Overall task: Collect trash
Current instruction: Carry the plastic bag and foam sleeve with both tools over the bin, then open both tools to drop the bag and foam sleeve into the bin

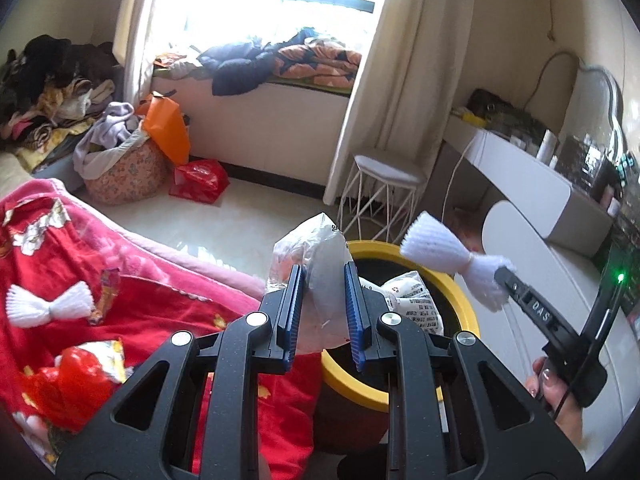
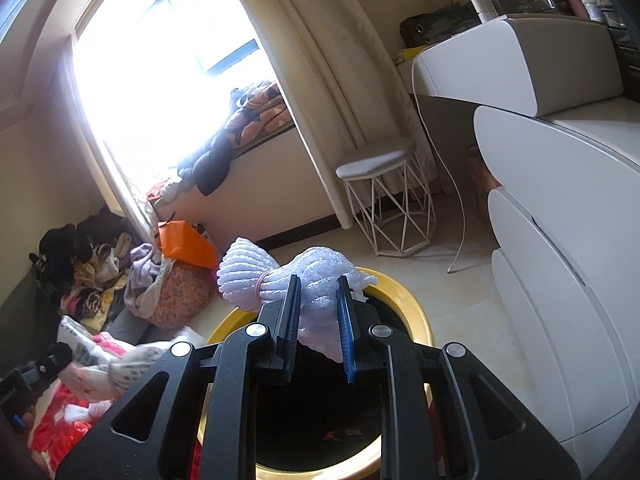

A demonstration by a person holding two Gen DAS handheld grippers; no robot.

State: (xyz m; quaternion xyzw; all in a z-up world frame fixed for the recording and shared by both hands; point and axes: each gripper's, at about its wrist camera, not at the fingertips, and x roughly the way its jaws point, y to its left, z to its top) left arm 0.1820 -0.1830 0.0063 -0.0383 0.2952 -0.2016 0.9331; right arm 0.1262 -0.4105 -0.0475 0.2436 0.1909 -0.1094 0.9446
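Note:
My left gripper (image 1: 325,270) is shut on a clear plastic bag (image 1: 310,256) and holds it at the near rim of a yellow-rimmed bin (image 1: 466,300). A printed white wrapper (image 1: 412,300) lies inside the bin. My right gripper (image 2: 319,280) is shut on a white foam net tied like a bow (image 2: 280,276), held above the bin (image 2: 404,292); it also shows in the left wrist view (image 1: 448,256). On the red blanket (image 1: 132,292) lie a second white foam bow (image 1: 50,306) and a red shiny wrapper (image 1: 76,376).
A white wire stool (image 1: 386,196) stands beyond the bin by the curtain. A white dresser (image 2: 560,240) is on the right. A floral laundry basket (image 1: 124,172), an orange bag (image 1: 166,128) and a red bag (image 1: 200,180) sit on the floor at left.

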